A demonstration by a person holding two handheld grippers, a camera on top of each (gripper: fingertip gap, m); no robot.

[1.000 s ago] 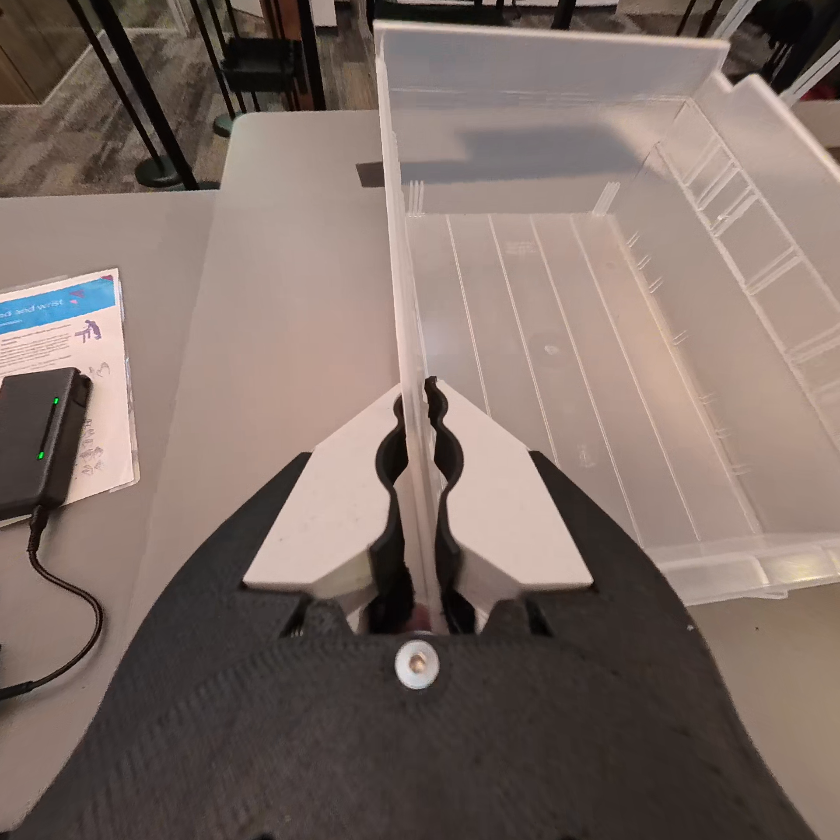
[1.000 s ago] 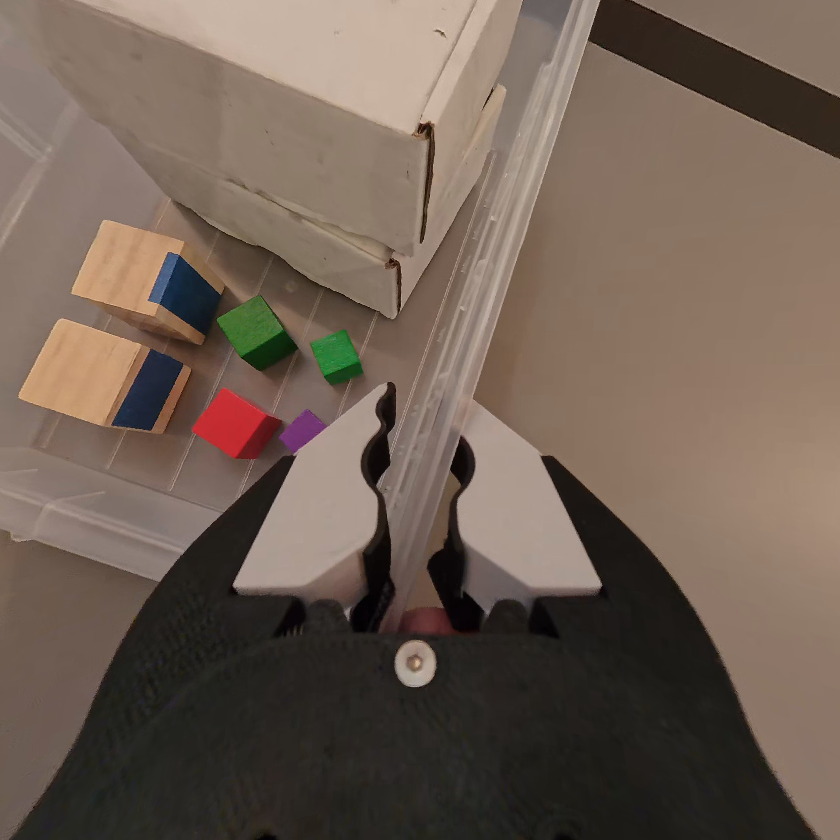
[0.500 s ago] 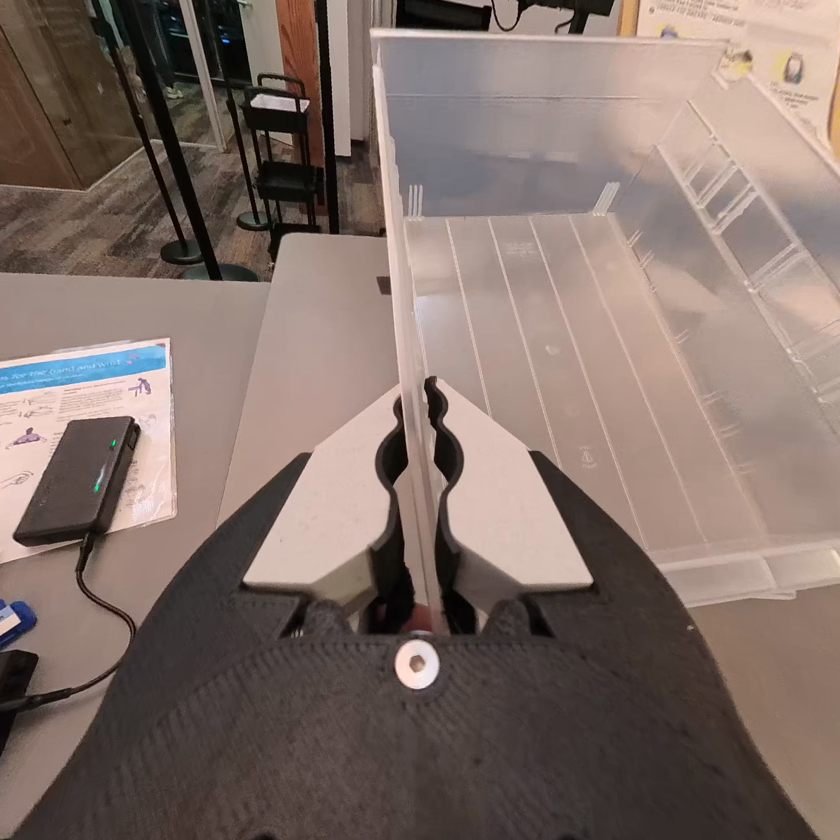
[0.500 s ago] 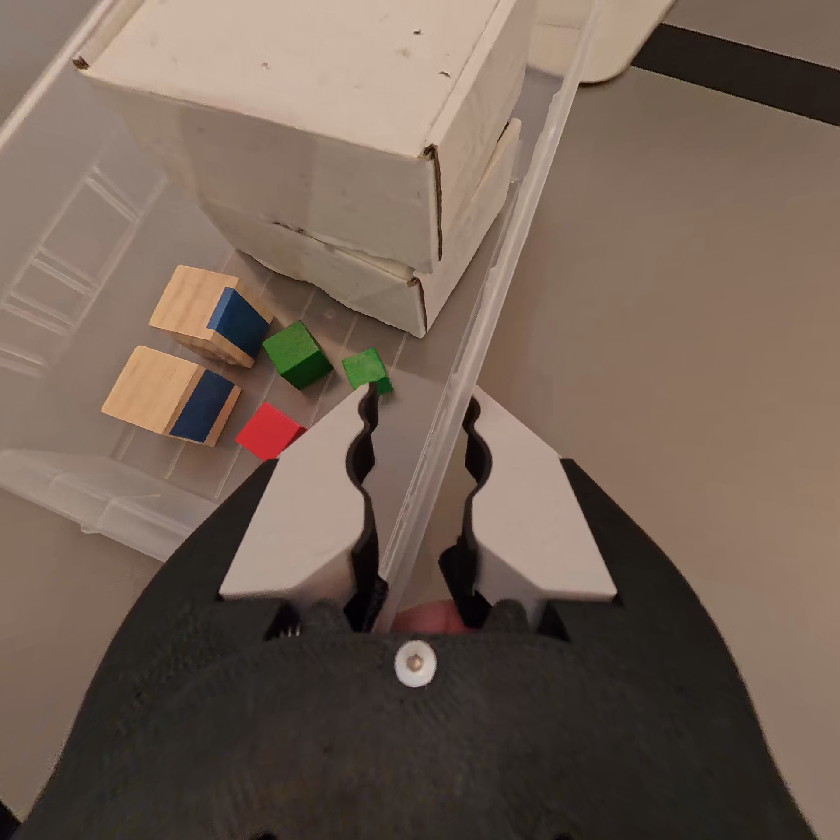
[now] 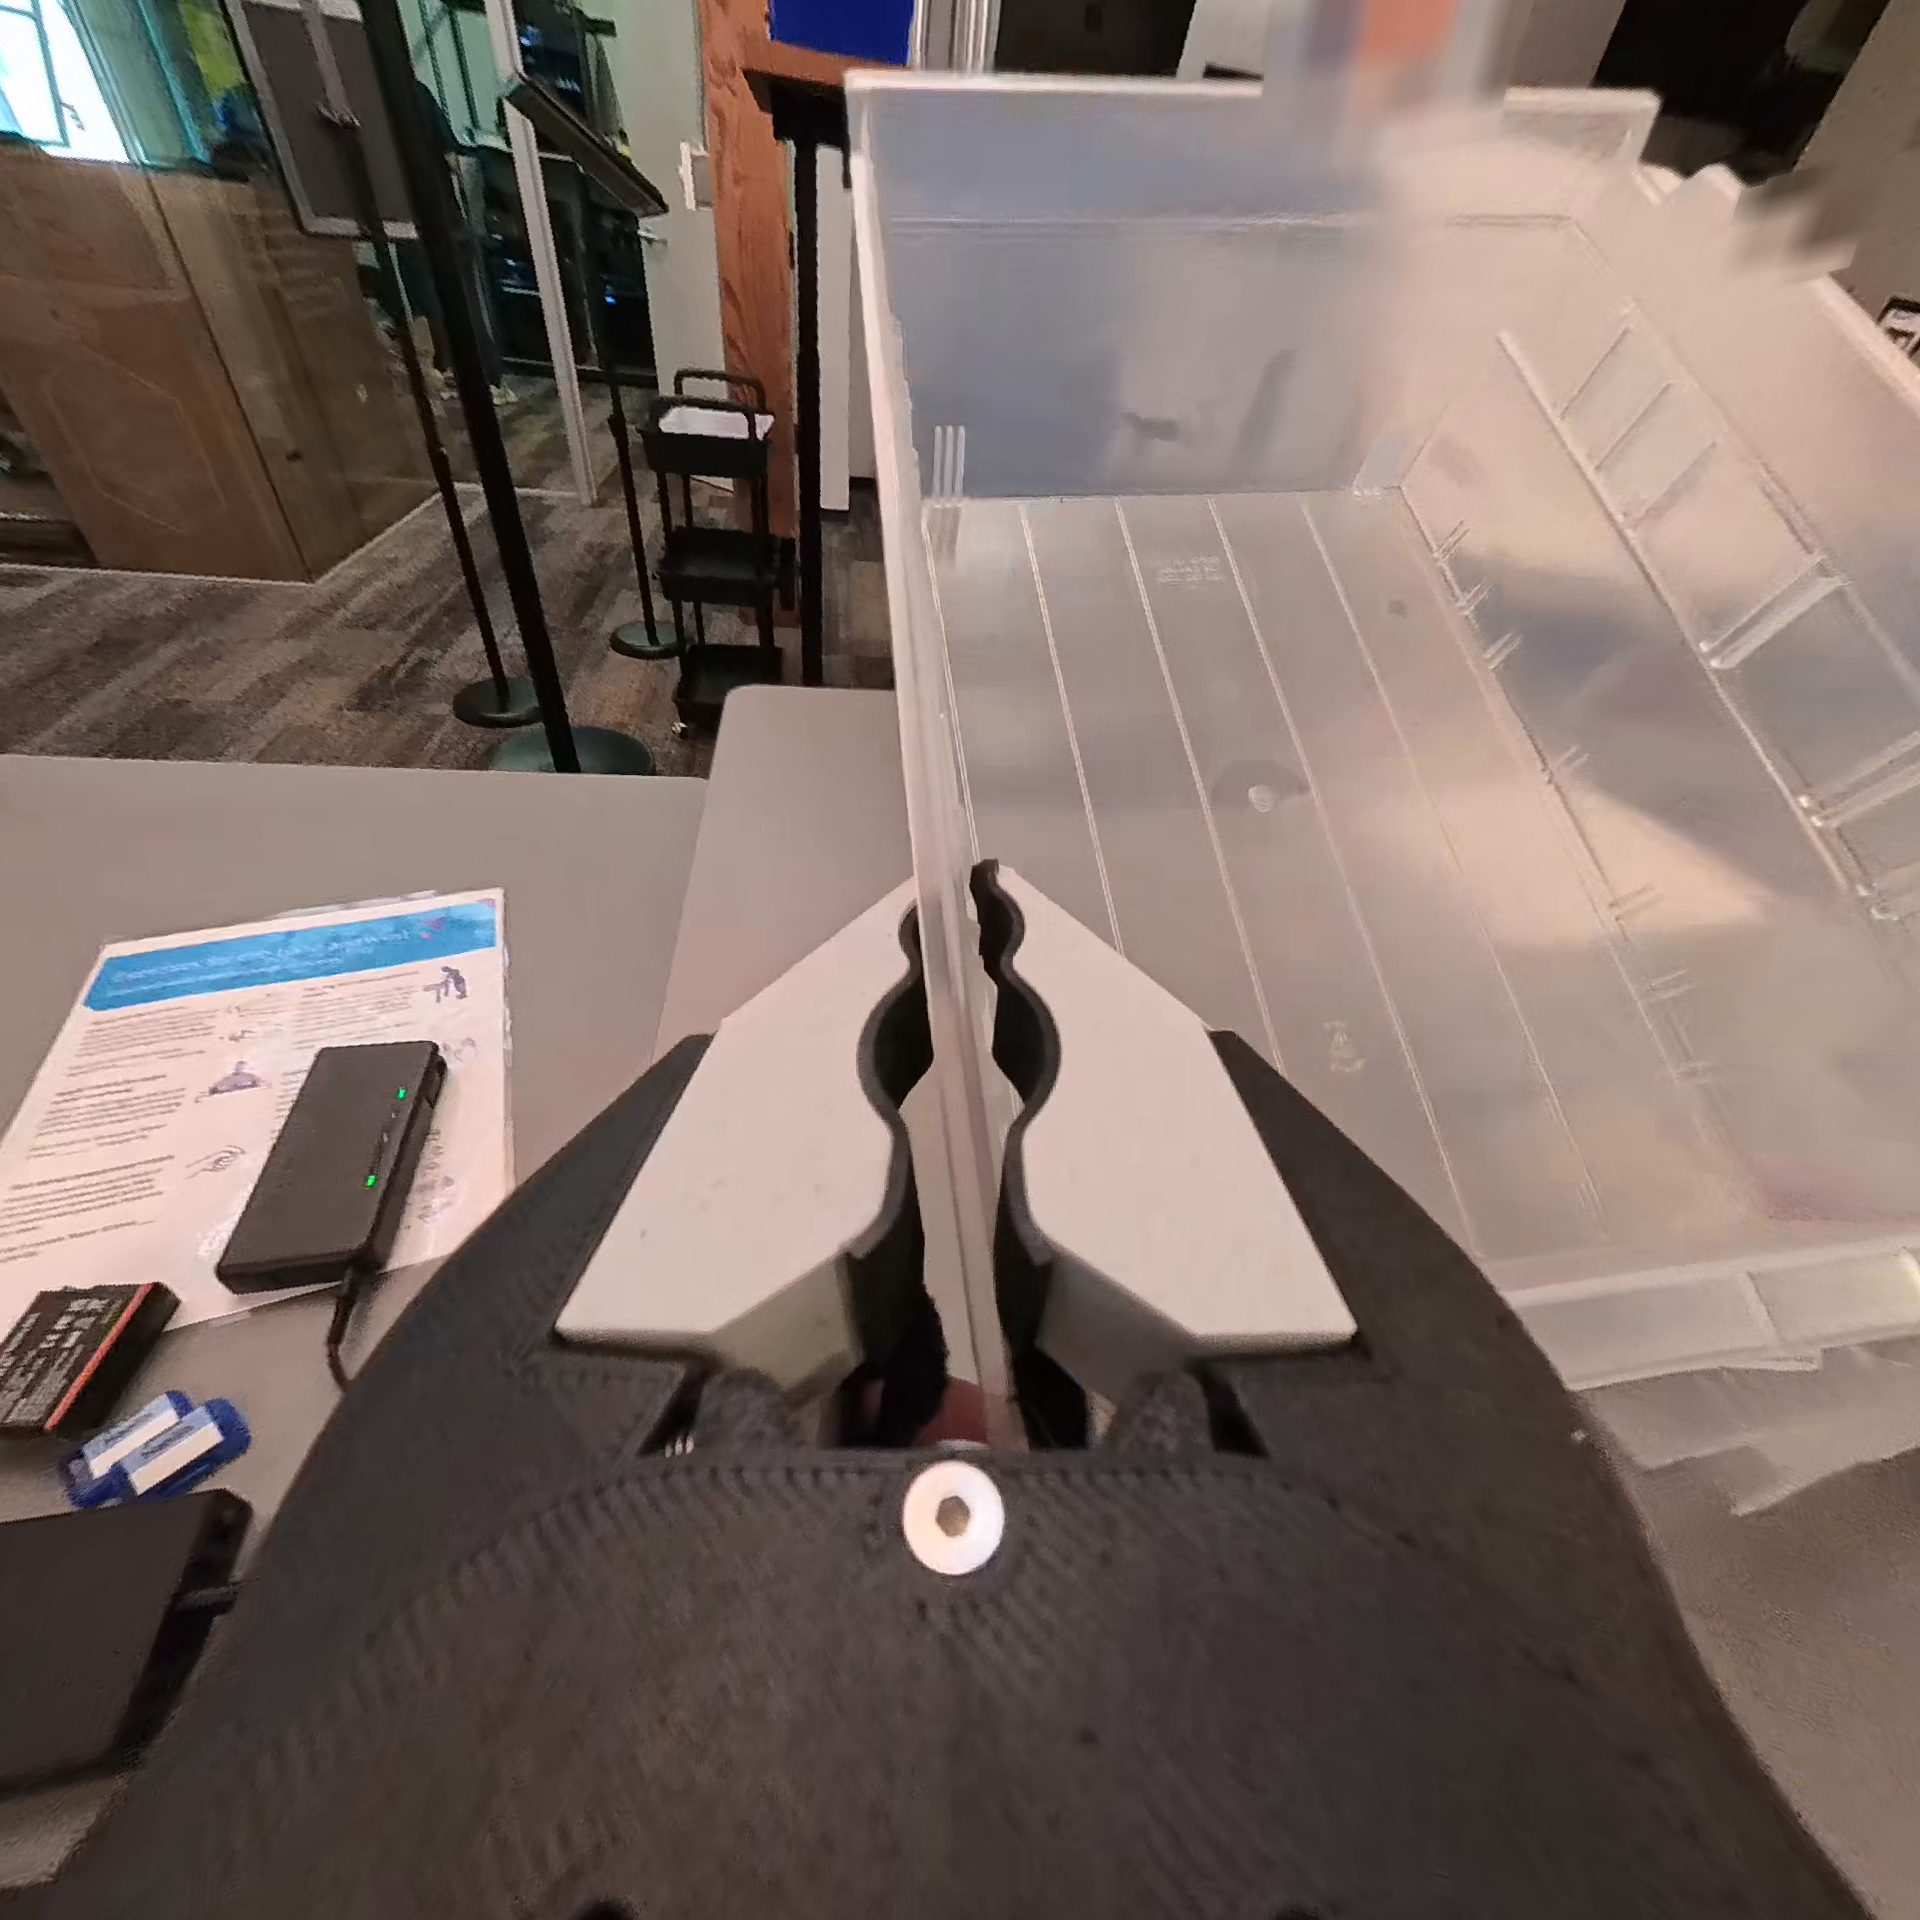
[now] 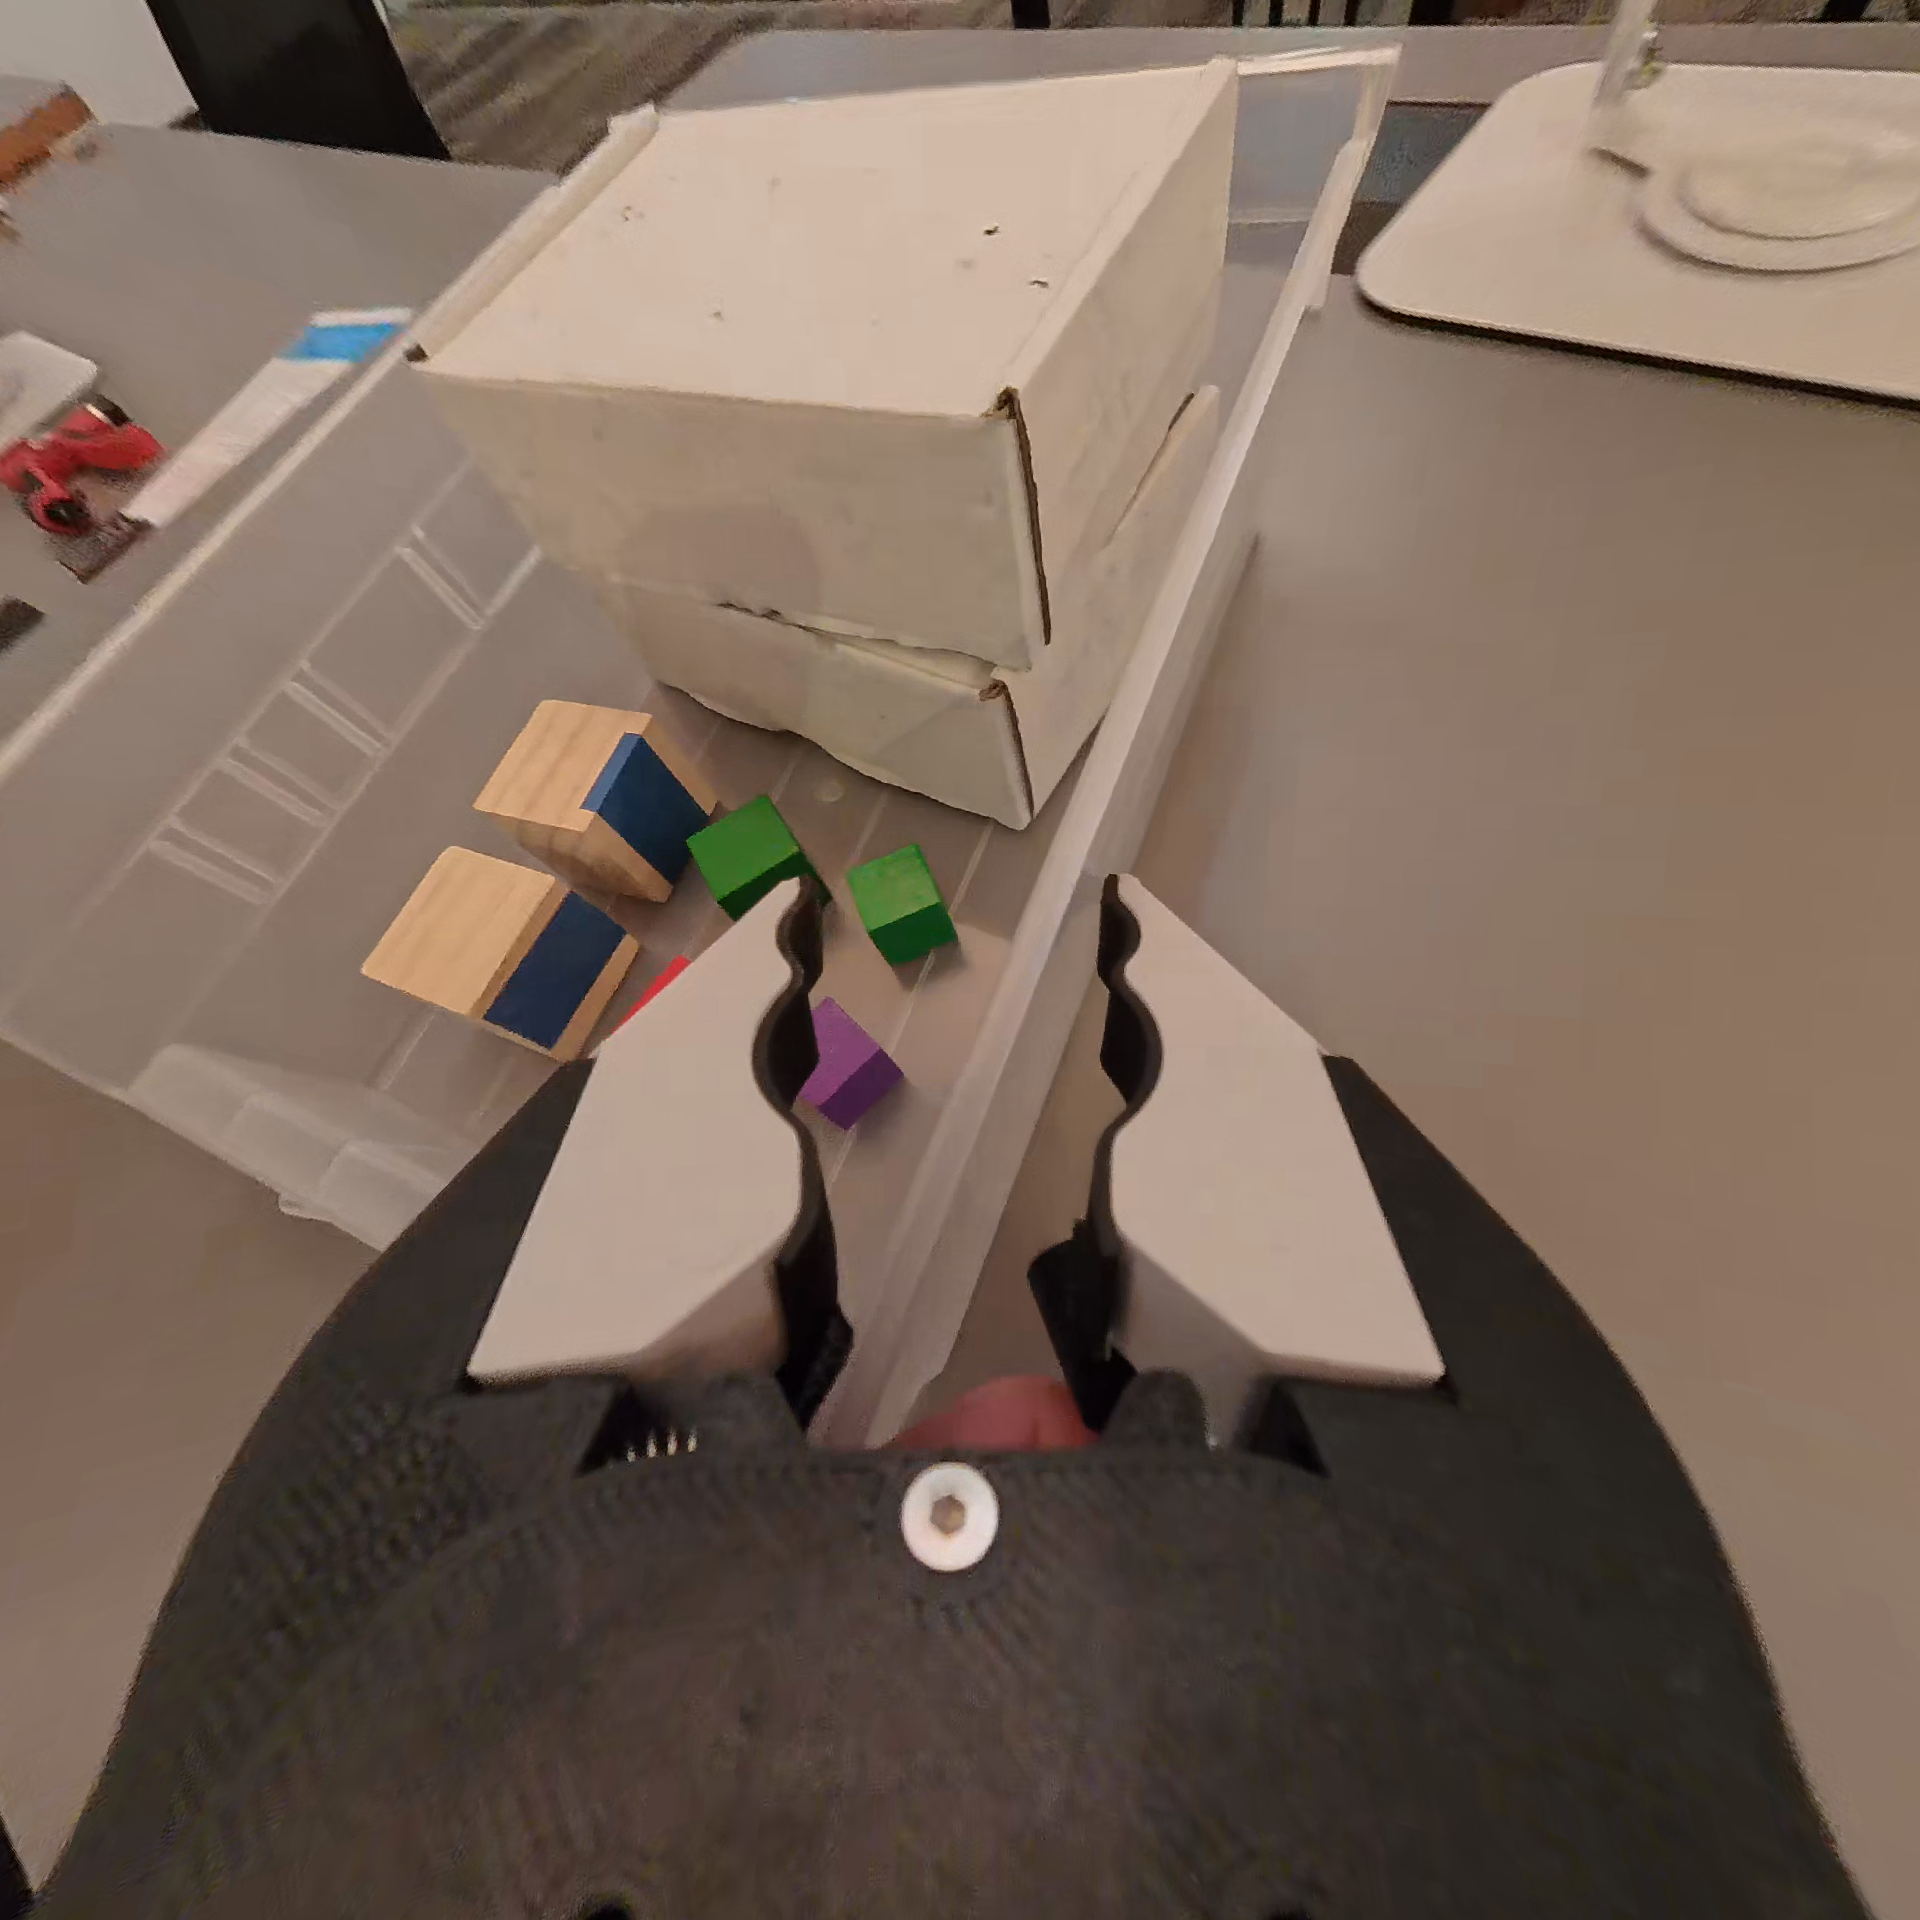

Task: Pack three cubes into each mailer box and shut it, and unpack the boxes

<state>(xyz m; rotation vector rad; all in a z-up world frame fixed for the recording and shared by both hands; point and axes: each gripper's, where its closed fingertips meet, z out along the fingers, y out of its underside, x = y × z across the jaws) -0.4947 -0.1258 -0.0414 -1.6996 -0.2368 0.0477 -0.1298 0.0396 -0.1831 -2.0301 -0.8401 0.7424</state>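
Note:
In the right wrist view a clear plastic bin [image 6: 1164, 665] holds two white mailer boxes, both shut, one [image 6: 831, 343] stacked on the other [image 6: 862, 707]. In front of them lie two wood-and-blue cubes [image 6: 597, 800] [image 6: 499, 951], two green cubes [image 6: 748, 852] [image 6: 899, 899], a purple cube [image 6: 847, 1065] and a red cube [image 6: 655, 987] mostly hidden by my finger. My right gripper [image 6: 956, 891] is open, its jaws astride the bin's right wall. My left gripper [image 5: 951, 894] is shut on the left wall of an empty clear bin [image 5: 1351, 831].
Left of the empty bin, on the grey table, lie a leaflet [image 5: 260, 987], a black power bank [image 5: 332, 1164] with its cable, and small black and blue items [image 5: 156, 1449]. Stanchions and a cart stand beyond the table edge. A white base plate [image 6: 1558, 239] lies at the right view's far right.
My right gripper has opened off the bin wall it was clamping. My left gripper has tilted upward, still clamped on its bin wall, and the bin has moved with it.

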